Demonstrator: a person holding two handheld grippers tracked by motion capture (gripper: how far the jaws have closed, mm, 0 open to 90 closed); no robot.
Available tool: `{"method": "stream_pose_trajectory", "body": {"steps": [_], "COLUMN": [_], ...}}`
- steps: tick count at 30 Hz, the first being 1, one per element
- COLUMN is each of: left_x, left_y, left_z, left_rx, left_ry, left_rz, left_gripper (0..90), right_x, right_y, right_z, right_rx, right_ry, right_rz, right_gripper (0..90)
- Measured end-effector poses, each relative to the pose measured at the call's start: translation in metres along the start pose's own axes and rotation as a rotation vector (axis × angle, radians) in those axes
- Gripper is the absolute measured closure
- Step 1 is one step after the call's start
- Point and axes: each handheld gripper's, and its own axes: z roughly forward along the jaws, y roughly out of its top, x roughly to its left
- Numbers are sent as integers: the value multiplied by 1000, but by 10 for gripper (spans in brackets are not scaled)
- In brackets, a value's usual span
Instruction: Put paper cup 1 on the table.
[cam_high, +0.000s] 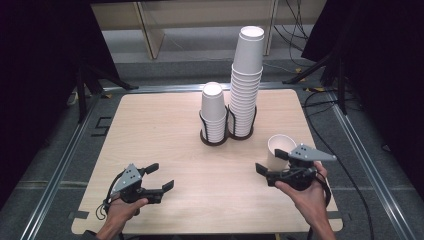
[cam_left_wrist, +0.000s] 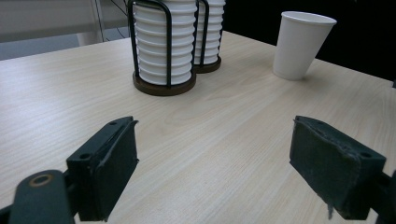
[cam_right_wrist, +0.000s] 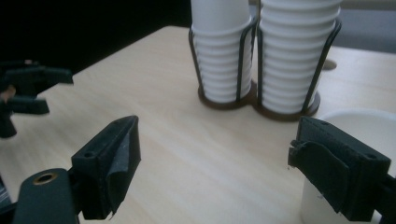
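Two stacks of white paper cups stand in black wire holders at the middle back of the table: a short stack (cam_high: 213, 112) (cam_left_wrist: 163, 46) (cam_right_wrist: 219, 60) and a tall stack (cam_high: 246, 85) (cam_left_wrist: 210, 28) (cam_right_wrist: 294, 56). A single white cup (cam_high: 279, 149) (cam_left_wrist: 301, 44) (cam_right_wrist: 369, 122) stands upright at the right. My right gripper (cam_high: 270, 161) (cam_right_wrist: 219, 126) is open just in front of that cup, whose rim shows behind one jaw. My left gripper (cam_high: 161, 176) (cam_left_wrist: 212, 128) is open over bare wood at the front left, with nothing between its jaws.
The light wooden table (cam_high: 150, 125) sits in a metal frame on a grey floor. Dark curtains and stand legs flank it, and cables trail at the back right. In the right gripper view, the left gripper (cam_right_wrist: 23, 88) is far off at the left edge.
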Motion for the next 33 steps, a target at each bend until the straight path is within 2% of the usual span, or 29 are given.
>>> {"method": "stream_pose_trajectory", "body": {"steps": [1,2,3,6,7,9,10,11,12,13,15,16,17,18,20,21,24,25,26,27,30,32,33], "left_x": [0,0,0,0,0,0,0,0,1,1,1,1,1,1,1,1,1,1,2,1,0,1,1], "left_y": [0,1,0,0,0,0,0,0,0,-1,0,-1,-1,-1,-1,-1,-1,-1,-1,-1,-1,-1,-1], "left_z": [0,-2,-2,-2,-1,-1,-1,-1,-2,0,-1,1,0,0,0,0,0,1,2,0,1,1,3], "left_rx": [0,24,23,26,26,24,26,27,30,9,23,12,28,30,26,30,32,18,15,35,34,32,17], "left_ry": [0,10,10,11,11,8,7,9,12,1,13,4,14,13,10,11,12,5,-4,5,5,3,-6], "left_rz": [-1,7,5,7,7,5,8,7,7,7,1,-1,0,0,2,5,2,-4,6,7,3,5,2], "left_gripper": [147,147,147,147,147,147,147,147,147,147,147,147,147,147,147,147,147,147,147,147,147,147,147], "right_x": [-1,0,1,3,3,2,2,0,0,-2,-2,-4,-7,-7,-12,-12,-16,-18,-19,-21,-26,-30,-31], "right_y": [9,15,24,42,47,59,62,67,73,77,84,88,91,95,103,107,119,123,128,132,145,153,158], "right_z": [3,3,5,9,10,14,15,16,18,19,21,22,24,25,29,30,35,37,38,39,41,42,42], "right_rx": [-18,-14,-23,-32,-40,-61,-53,-63,-50,-63,-50,-53,-64,-53,-67,-58,-61,-74,-70,-73,-88,-101,-104], "right_ry": [-8,-9,-17,-19,-11,-32,-36,-46,-51,-62,-58,-63,-65,-59,-79,-73,-91,-94,-102,-100,-99,-103,-103], "right_rz": [-29,-26,-41,-19,-25,-47,-42,-63,-51,-73,-49,-50,-62,-35,-50,-28,-36,-44,-44,-38,-30,-43,-31], "right_gripper": [157,158,158,165,171,170,170,169,169,167,167,166,166,166,160,159,156,155,155,155,154,154,154]}}
